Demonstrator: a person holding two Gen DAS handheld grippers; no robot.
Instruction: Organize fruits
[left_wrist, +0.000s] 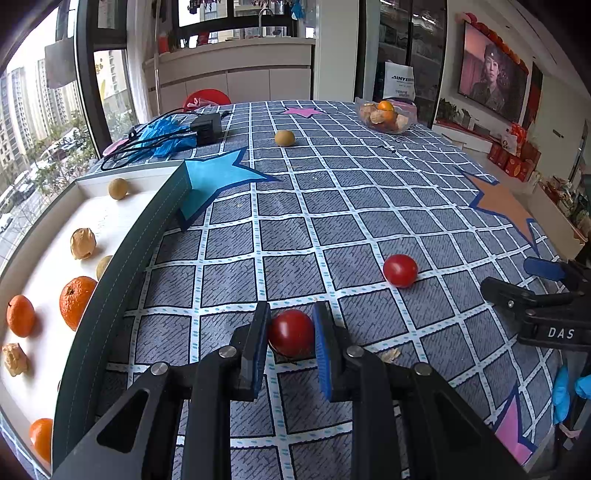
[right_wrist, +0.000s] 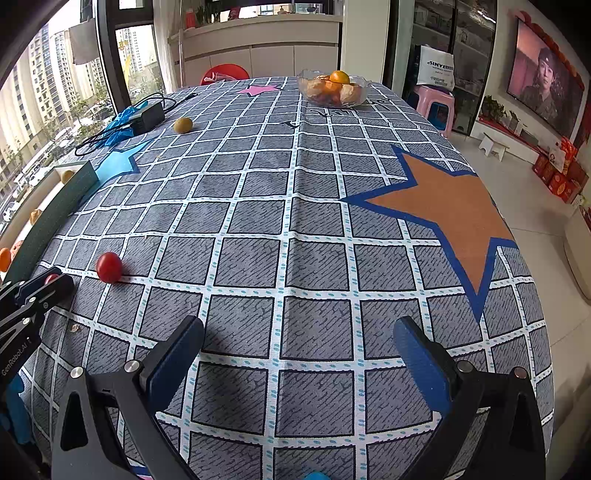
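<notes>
Down near the front edge of the checked tablecloth (left_wrist: 295, 229), the left gripper (left_wrist: 291, 332) is clenched on a red cherry tomato (left_wrist: 291, 332), its blue pads pressing the fruit from both sides. A second cherry tomato (left_wrist: 400, 270) lies on the cloth just beyond it to the right, apart from the gripper. At the left, a white tray (left_wrist: 110, 254) with a dark rim holds small oranges (left_wrist: 75, 302), husked fruits and a couple of round brownish ones. A brownish fruit (left_wrist: 284, 138) sits alone farther back, and a glass bowl (right_wrist: 334, 90) of fruit stands at the far end. The right gripper (right_wrist: 299, 354) hangs released over bare cloth, jaws wide apart with nothing between them.
</notes>
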